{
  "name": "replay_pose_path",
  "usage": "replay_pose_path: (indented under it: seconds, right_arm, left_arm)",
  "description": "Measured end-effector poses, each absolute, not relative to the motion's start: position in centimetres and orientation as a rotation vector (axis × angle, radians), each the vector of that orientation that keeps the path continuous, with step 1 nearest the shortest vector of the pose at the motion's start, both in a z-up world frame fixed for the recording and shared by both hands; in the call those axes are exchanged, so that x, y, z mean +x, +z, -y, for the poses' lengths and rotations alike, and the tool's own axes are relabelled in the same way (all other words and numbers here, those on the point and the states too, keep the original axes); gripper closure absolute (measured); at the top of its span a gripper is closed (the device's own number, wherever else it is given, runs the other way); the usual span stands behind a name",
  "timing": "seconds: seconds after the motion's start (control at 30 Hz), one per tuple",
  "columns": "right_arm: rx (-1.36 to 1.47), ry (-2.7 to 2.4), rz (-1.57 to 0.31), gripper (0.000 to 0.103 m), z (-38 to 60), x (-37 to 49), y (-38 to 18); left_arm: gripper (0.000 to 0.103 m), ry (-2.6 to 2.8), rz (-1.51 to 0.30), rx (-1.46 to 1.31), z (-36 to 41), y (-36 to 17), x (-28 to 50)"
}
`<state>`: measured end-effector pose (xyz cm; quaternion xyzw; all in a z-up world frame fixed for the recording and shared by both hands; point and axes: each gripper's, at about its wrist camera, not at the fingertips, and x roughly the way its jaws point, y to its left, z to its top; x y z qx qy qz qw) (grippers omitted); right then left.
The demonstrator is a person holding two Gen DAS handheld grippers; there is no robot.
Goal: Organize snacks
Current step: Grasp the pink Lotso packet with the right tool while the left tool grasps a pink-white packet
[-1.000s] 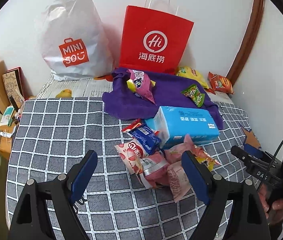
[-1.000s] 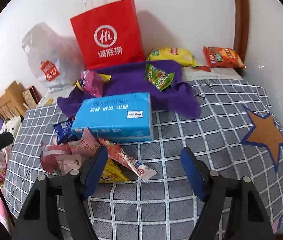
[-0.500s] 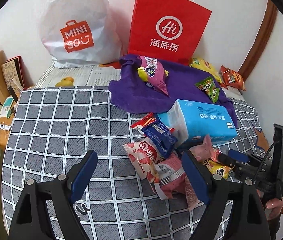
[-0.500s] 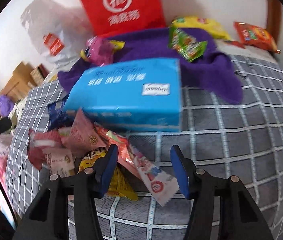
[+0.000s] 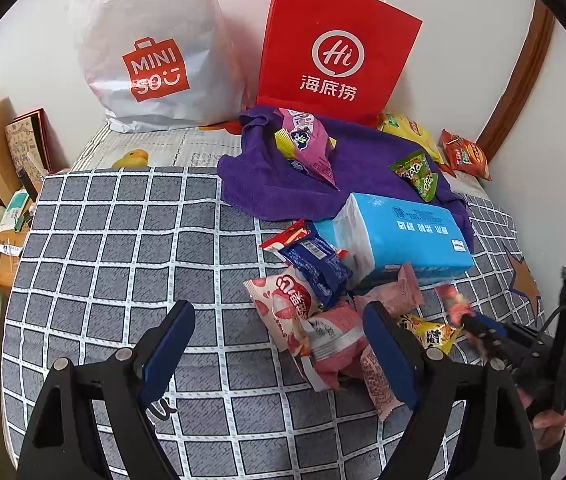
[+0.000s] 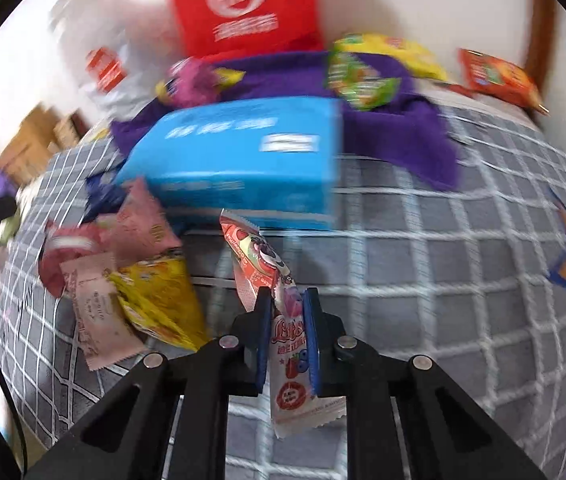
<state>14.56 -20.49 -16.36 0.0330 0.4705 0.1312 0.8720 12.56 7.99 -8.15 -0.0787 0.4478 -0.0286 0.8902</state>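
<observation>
**Long snack packet clamped in the right gripper above a checked cloth**

The right gripper (image 6: 287, 316) is seen with its blue pads pressed together on a long red-and-white snack packet (image 6: 261, 264), after the jaws have just been closing on it. The packet is held above the grey checked cloth (image 6: 423, 280), just in front of a blue tissue pack (image 6: 243, 152). To the left, a loose pile of snack packets (image 6: 123, 272) is spread on the cloth.

The left gripper (image 5: 279, 344) is shown with its jaws wide apart and nothing between them, above the cloth beside the same pile. A purple towel (image 5: 267, 184) bearing more snacks is laid behind, with a red paper bag (image 5: 335, 56) and a white plastic bag (image 5: 155, 52) stood against the wall.
</observation>
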Motion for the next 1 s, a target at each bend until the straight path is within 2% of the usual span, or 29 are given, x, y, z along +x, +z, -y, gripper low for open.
replay_pose_path:
  seconds: [0.2,0.27,0.4,0.43,0.47,0.57,0.6,0.63,0.77,1.0]
  right_arm:
    - [0.119,0.232,-0.976,0.084,23.9,13.4,-16.9]
    - [0.081,0.238,-0.96,0.072,23.8,13.0,-17.4]
    - [0.097,0.272,-0.937,0.066,23.5,12.8,-17.7]
    - [0.101,0.283,-0.931,0.06,23.3,12.8,-17.8]
    - [0.094,0.29,-0.93,0.058,22.9,12.9,-18.1]
    - [0.021,0.263,-0.9,0.061,21.8,12.8,-18.4]
    - [-0.01,0.256,-0.891,0.067,21.5,12.6,-18.4]
    - [-0.043,0.239,-0.878,0.077,21.3,12.5,-18.5]
    - [-0.047,0.218,-0.857,0.08,22.0,12.5,-18.6]
    - [0.006,0.196,-0.859,0.08,22.9,13.0,-18.8]
  left_arm:
    - [0.018,-0.065,-0.933,-0.177,-7.5,-8.4,11.8]
    - [0.018,-0.072,-0.939,-0.172,-7.3,-8.5,11.7]
    - [0.018,-0.069,-0.94,-0.152,-6.7,-8.5,11.4]
    - [0.018,-0.07,-0.941,-0.151,-6.6,-8.6,11.4]
    - [0.018,-0.067,-0.943,-0.147,-6.5,-8.7,11.3]
    - [0.018,-0.067,-0.949,-0.139,-6.4,-8.9,11.2]
    - [0.018,-0.065,-0.952,-0.137,-6.4,-9.1,11.3]
    - [0.018,-0.062,-0.956,-0.137,-6.4,-9.3,11.4]
    - [0.018,-0.058,-0.976,-0.155,-6.6,-10.3,11.9]
    - [0.019,-0.083,-1.005,-0.145,-5.5,-11.8,13.5]
